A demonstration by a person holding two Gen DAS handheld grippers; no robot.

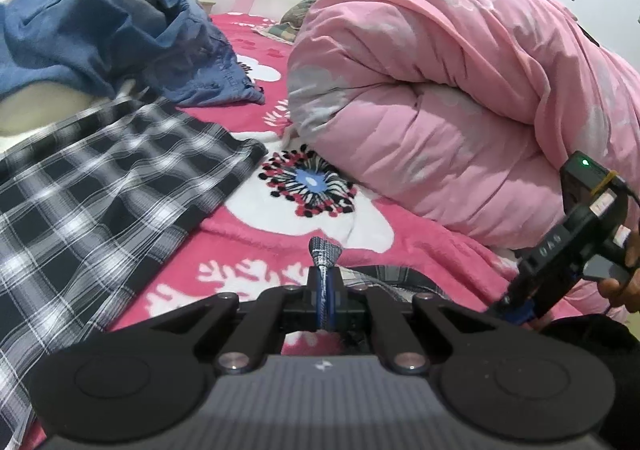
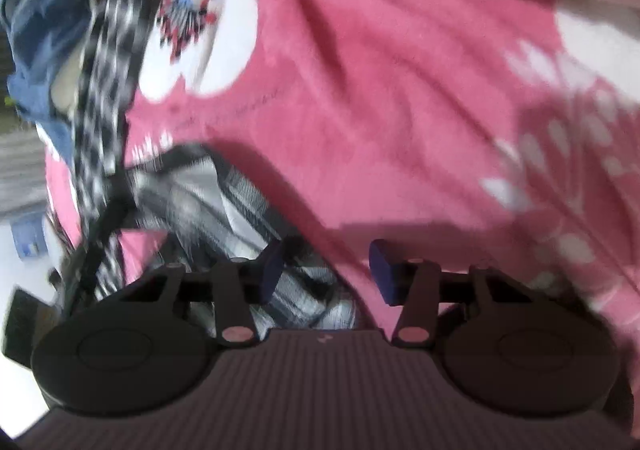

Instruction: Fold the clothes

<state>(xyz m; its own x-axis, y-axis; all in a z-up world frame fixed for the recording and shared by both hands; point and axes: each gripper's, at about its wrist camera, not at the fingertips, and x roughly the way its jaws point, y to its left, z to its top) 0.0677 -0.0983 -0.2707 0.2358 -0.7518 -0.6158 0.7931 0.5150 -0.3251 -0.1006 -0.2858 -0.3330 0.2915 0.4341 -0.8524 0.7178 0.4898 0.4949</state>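
the bed (image 1: 256, 234) under me wears a hot-pink flowered blanket, with a rolled pink quilt (image 1: 440, 89) bulking on the right and a heap of blue clothes (image 1: 100, 29) at the far left. my plaid shirt (image 1: 92, 189) lies spread on the left side of the bed, its long axis running from near left toward the far middle. my left tool (image 1: 325, 270) is clamped on a fold of its checked cloth. my right tool (image 2: 326, 270) stands apart over a bunched plaid edge, its pads not pressing it in the blurred view.
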